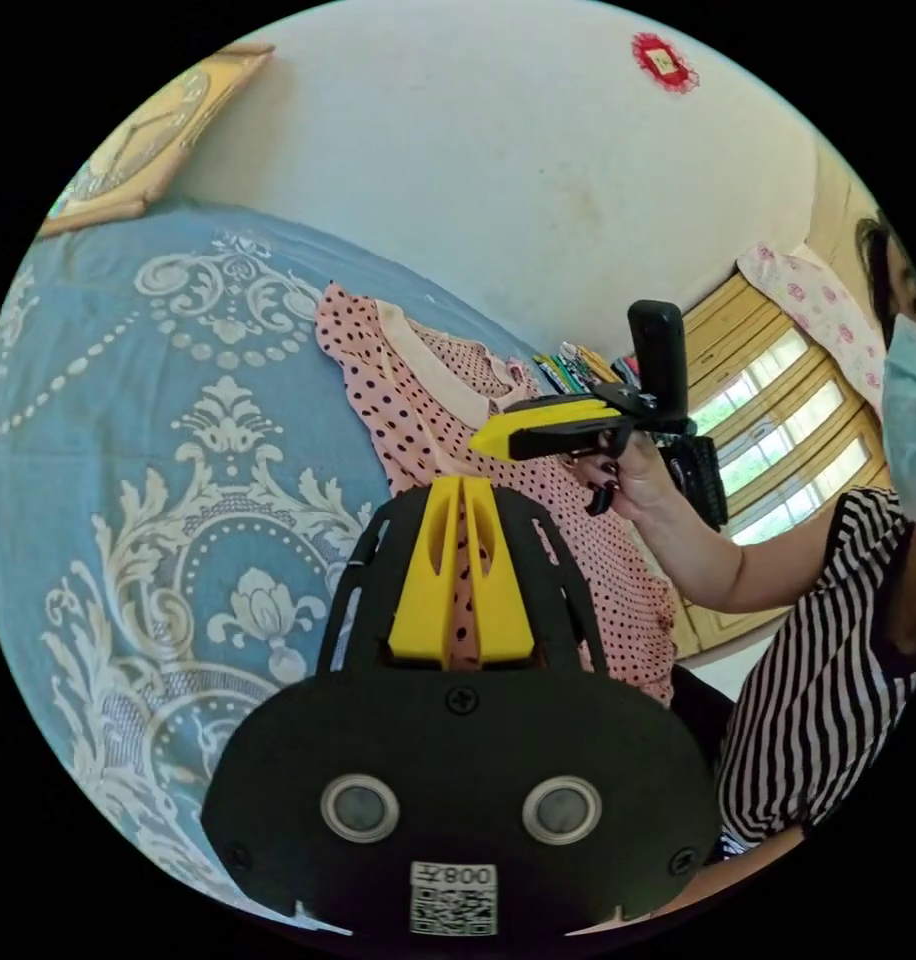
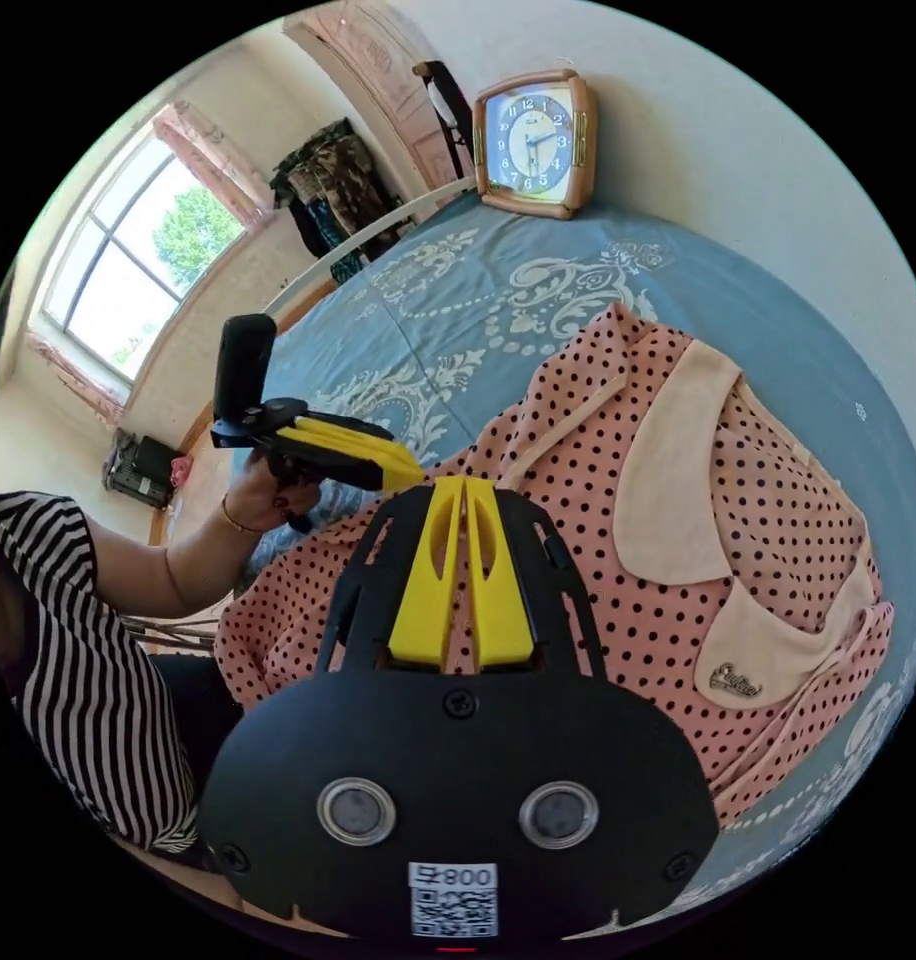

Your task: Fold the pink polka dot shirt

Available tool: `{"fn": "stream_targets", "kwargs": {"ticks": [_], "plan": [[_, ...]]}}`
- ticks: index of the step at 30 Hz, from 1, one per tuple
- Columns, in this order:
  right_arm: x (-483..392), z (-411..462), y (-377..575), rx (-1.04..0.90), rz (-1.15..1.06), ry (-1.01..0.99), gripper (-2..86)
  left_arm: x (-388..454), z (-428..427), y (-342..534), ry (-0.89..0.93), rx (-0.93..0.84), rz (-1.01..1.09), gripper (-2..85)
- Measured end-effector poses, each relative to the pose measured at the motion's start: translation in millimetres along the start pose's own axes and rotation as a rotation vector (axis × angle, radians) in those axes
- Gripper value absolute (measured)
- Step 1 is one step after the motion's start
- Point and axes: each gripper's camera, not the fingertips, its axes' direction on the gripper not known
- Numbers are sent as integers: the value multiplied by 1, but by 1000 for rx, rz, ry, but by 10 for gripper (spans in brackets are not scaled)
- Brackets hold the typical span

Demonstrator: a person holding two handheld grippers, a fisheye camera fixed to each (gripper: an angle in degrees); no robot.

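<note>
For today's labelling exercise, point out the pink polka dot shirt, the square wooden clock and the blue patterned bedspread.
Pink polka dot shirt (image 2: 778,520), right gripper view: chest fabric.
Square wooden clock (image 2: 530,140), right gripper view: dial.
Blue patterned bedspread (image 1: 128,450), left gripper view: bare cloth.

clock (image 2: 531,142) numerals 1–12; script logo, illegible, on shirt collar (image 2: 735,682)

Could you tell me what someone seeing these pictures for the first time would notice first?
Most striking is the pink polka dot shirt with its pale collar, spread over a blue bedspread patterned in white. Above it hover two yellow-jawed tools, the left gripper and right gripper, each with its jaws nearly together and no cloth between them. A clock leans against the wall at the bed's far edge.
</note>
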Motion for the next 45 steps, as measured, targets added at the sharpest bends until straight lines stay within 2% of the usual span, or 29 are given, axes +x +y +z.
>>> {"fn": "stream_targets", "kwargs": {"ticks": [2,4,9,11,14,16,19,21,26,32,35,39,45], "plan": [[-11,-4,29,-72,54,58,2,15,6,-1,-133,-90,43,10],[-17,-9,51,-119,96,11,2,29,27,0,-305,-240,79,10],[-47,-72,116,-32,187,26,2,50,12,13,-266,-209,107,7],[-55,-104,155,-32,266,6,2,44,23,21,-272,-300,86,6],[-70,-152,213,-17,370,-26,2,31,2,37,-119,-243,-52,6],[-82,-182,253,-12,430,0,3,27,-33,60,-30,-118,-149,8],[-101,-226,327,-41,585,19,4,17,-58,105,151,-82,-293,16],[-116,-253,374,-25,671,12,6,16,-68,137,191,-108,-368,26],[-162,-316,504,47,920,-20,25,31,-93,220,153,-205,-540,61],[-203,-348,592,120,1041,-123,60,45,-95,274,206,-237,-625,81],[-221,-363,610,142,1030,-139,67,51,-90,278,202,-249,-604,85],[-241,-381,620,136,997,-131,70,52,-79,282,282,-202,-638,80],[-262,-395,634,61,1004,-94,45,58,-70,294,272,-222,-685,25]]}}
